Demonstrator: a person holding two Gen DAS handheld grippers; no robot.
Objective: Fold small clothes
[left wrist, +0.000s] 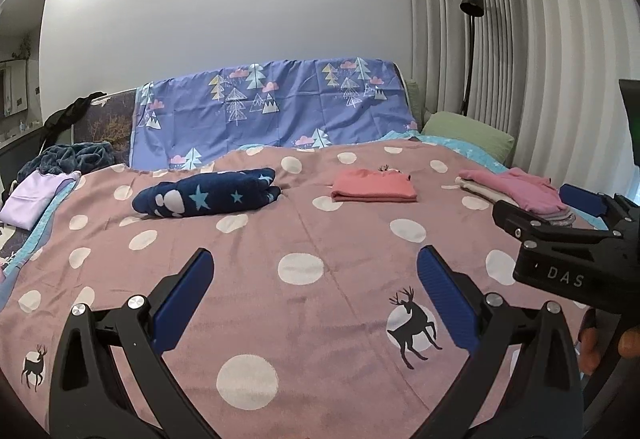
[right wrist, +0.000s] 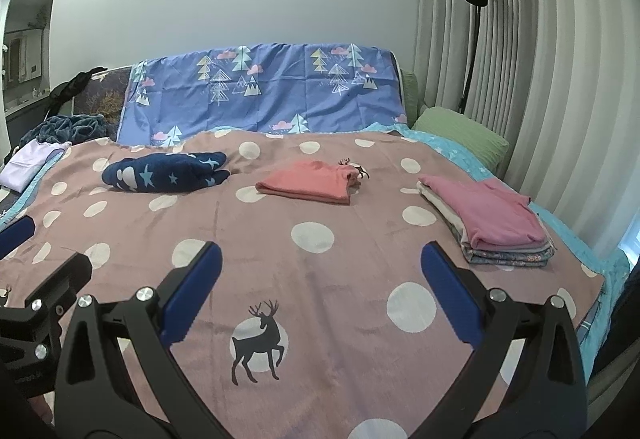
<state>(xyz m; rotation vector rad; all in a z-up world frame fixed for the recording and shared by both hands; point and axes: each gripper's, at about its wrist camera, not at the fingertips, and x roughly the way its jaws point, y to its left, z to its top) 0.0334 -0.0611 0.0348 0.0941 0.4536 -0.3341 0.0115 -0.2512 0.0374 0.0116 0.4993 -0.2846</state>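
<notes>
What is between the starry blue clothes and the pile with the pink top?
A folded coral-pink garment lies between the starry navy bundle and the stacked pile, on the spotted bedspread. Both views show it.

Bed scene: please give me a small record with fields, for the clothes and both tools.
surface: bed cover, pink with white dots and deer print
navy star garment: bundled, far left on the cover
coral garment: folded flat, middle of the cover
stack of folded clothes: right side, pink piece on top
lilac cloth: at the left edge of the bed
left tool: open, holds nothing, above the cover
right tool: open, holds nothing, above the cover
</notes>
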